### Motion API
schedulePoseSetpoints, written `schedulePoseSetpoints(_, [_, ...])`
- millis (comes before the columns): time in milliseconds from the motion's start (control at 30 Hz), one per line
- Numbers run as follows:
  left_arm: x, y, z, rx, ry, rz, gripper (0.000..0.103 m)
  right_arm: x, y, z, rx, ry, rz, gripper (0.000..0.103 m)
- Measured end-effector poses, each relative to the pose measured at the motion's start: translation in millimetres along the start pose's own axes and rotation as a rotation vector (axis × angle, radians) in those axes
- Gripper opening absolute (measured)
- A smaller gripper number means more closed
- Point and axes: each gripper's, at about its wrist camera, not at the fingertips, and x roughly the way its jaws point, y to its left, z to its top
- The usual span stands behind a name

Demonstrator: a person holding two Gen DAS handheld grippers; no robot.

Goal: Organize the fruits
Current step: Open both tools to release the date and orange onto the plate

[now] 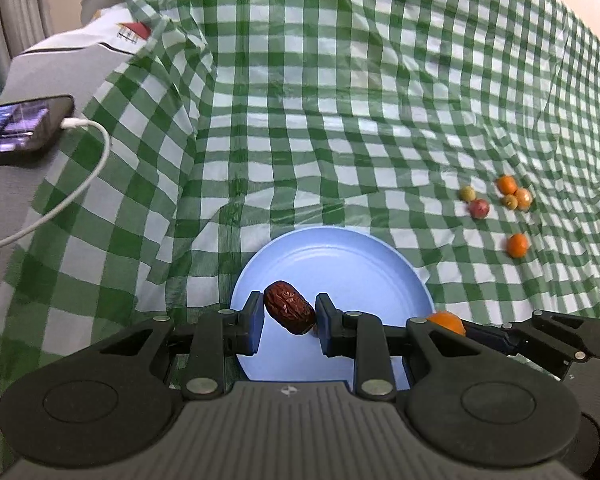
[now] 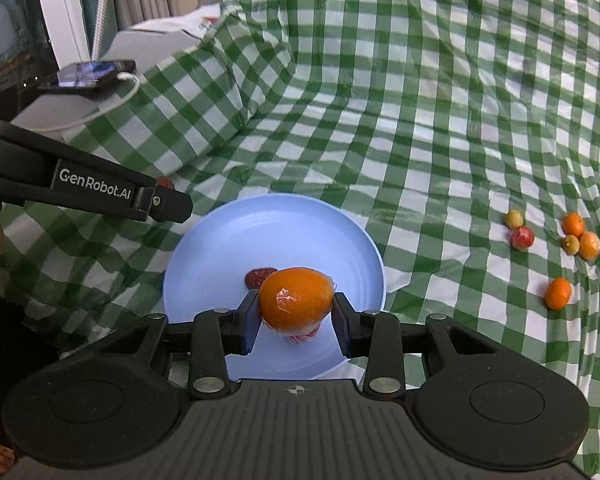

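while both loads hang over the blue plate (image 2: 340, 240): left gripper (image 1: 290, 318) clamped on the red date (image 1: 289, 313), right gripper (image 2: 296, 314) clenched on the wrapped orange (image 2: 296, 298). lower close to the plate's bare middle, release gently, one at a time, apart. six loose fruits (image 2: 556, 244) far right.

A green-checked cloth (image 1: 340, 100) covered the surface, bearing a blue plate (image 1: 360, 264), loose fruits (image 1: 516, 245) and a phone (image 1: 20, 128).
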Motion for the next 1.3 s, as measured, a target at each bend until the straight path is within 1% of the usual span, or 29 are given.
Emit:
schedulePoseSetpoints(167, [24.8, -0.1, 0.1, 0.016, 0.034, 0.012, 0.03, 15.9, -0.7, -1.3, -0.009, 0.033, 0.005, 0.04])
schedulePoseSetpoints(400, [44.9, -1.1, 0.7, 0.045, 0.06, 0.02, 0.031, 31.0, -0.4, 0.3, -0.023, 0.056, 0.006, 0.04])
schedulePoseSetpoints(433, [46.7, -1.5, 0.7, 0.051, 0.061, 0.02, 0.036, 33.1, -0.9, 1.2, -0.026, 0.062, 0.006, 0.04])
schedulePoseSetpoints(467, [48.5, -2.0, 1.0, 0.062, 0.063, 0.016, 0.062, 35.6, -1.3, 2.3, -0.026, 0.069, 0.006, 0.041])
schedulePoseSetpoints(500, [49.0, -3.2, 1.2, 0.069, 0.066, 0.019, 0.078, 37.7, -2.2, 3.5, -0.025, 0.077, 0.004, 0.051])
schedulePoseSetpoints(533, [47.5, -4.1, 1.5, 0.07, 0.06, 0.038, 0.102, 37.5, -3.4, 4.9, -0.022, 0.074, 0.001, 0.059])
schedulePoseSetpoints(567, [42.3, -4.7, 0.8, 0.064, 0.029, 0.053, 0.103, 34.9, -4.3, 6.6, -0.017, 0.062, -0.006, 0.075])
schedulePoseSetpoints(600, [37.8, -5.5, 0.5, 0.064, 0.008, 0.053, 0.103, 31.7, -4.7, 7.5, -0.016, 0.052, -0.012, 0.084])
schedulePoseSetpoints(700, [27.4, -8.2, 0.4, 0.098, 0.022, 0.038, 0.103, 15.7, -5.1, 9.1, -0.025, 0.03, -0.02, 0.091])
schedulePoseSetpoints(800, [11.2, -7.5, -7.1, 0.1, 0.014, 0.054, 0.103, -3.3, -4.5, 4.3, -0.021, 0.027, -0.023, 0.096])
schedulePoseSetpoints(933, [-14.5, -3.9, -24.8, 0.057, 0.03, 0.041, 0.103, -30.4, 2.2, -9.8, -0.003, 0.035, -0.007, 0.099])
schedulePoseSetpoints(1033, [-30.9, -4.3, -39.1, 0.044, 0.036, 0.042, 0.103, -46.4, 10.6, -19.4, 0.004, 0.036, -0.002, 0.1])
schedulePoseSetpoints(1167, [-53.6, -4.3, -51.2, 0.031, 0.014, 0.045, 0.103, -63.9, 20.1, -26.8, 0.004, 0.015, -0.013, 0.1])
schedulePoseSetpoints(1300, [-73.8, -7.4, -57.6, 0.027, -0.025, 0.047, 0.103, -80.9, 23.1, -27.9, 0.012, -0.036, -0.033, 0.102])
